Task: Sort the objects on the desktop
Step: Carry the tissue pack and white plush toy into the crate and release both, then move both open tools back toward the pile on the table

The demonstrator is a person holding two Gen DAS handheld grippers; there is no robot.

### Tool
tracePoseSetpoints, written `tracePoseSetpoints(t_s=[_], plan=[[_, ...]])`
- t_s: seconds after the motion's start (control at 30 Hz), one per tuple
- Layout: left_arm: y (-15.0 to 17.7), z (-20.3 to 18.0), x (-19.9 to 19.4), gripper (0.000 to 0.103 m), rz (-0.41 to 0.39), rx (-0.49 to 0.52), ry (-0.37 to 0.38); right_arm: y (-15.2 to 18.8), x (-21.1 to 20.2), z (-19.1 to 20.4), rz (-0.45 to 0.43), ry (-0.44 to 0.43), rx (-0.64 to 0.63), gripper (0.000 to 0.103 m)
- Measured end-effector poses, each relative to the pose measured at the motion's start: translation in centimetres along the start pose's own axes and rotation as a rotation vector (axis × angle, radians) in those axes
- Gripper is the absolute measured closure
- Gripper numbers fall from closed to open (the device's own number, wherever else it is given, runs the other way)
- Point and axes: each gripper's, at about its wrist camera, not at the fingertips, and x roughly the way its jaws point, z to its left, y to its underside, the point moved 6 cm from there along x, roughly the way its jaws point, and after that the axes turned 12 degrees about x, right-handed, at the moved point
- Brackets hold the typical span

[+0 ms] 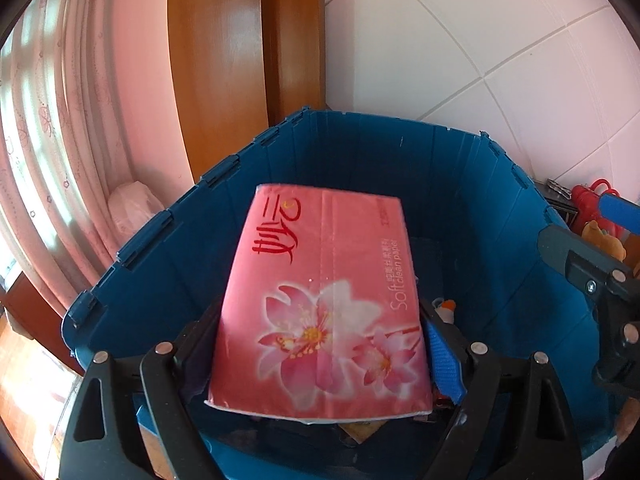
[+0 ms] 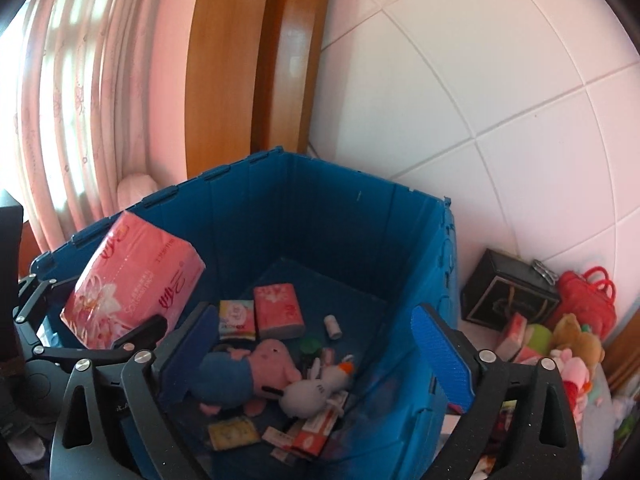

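Black linkage arms and blue ribbed pads framed both views, and each pair of tongs was cut off at the lower edge, so the hands behind them stayed hidden. In the left wrist view the pink tissue pack (image 1: 320, 312) filled the space between the fingers of the left tongs (image 1: 320, 360), hiding most of the left pad and nearly all of the crate floor beyond; only a scrap of a small toy showed just right of the pack. The left tongs stood wide, closed on the pack's two sides, holding it tilted above the blue crate (image 1: 360, 152).

The right tongs (image 2: 320, 356) stood spread very wide with nothing between the pads, hovering over the crate's (image 2: 320, 208) near edge. Ahead of them on the crate floor lay a pink and blue plush pig (image 2: 256, 376), a white plush duck (image 2: 316, 388), a small tissue packet (image 2: 278, 310), a little white bottle (image 2: 333, 326) and flat sachets whose printing was too small to read. The pack (image 2: 132, 292) appeared to the left of the right tongs, glossy soft plastic printed with flowers.

The crate was ribbed folding plastic with hinged rims. Right of the right tongs, outside it, a black box (image 2: 508, 296), a red bag (image 2: 588, 296) and soft toys lay in a heap, partly cut off.
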Motion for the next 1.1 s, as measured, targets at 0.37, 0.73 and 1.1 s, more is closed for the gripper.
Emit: tracePoseSetpoints(t_s=[0.37, 0.73, 1.1], plan=[[-0.1, -0.3, -0.6, 0.015, -0.021, 0.038, -0.001, 0.7, -1.0, -0.8, -0.002, 0.037, 0.008, 0.000], [0.7, -1.2, -4.2, 0.015, -0.115, 0.027, 0.031, 1.4, -3.3, -1.5, -0.033, 0.041, 0.025, 0.000], [0.4, -6.5, -8.0, 0.015, -0.252, 0.104, 0.037, 4.1, -7.8, -6.5, -0.079, 0.068, 0.112, 0.000]])
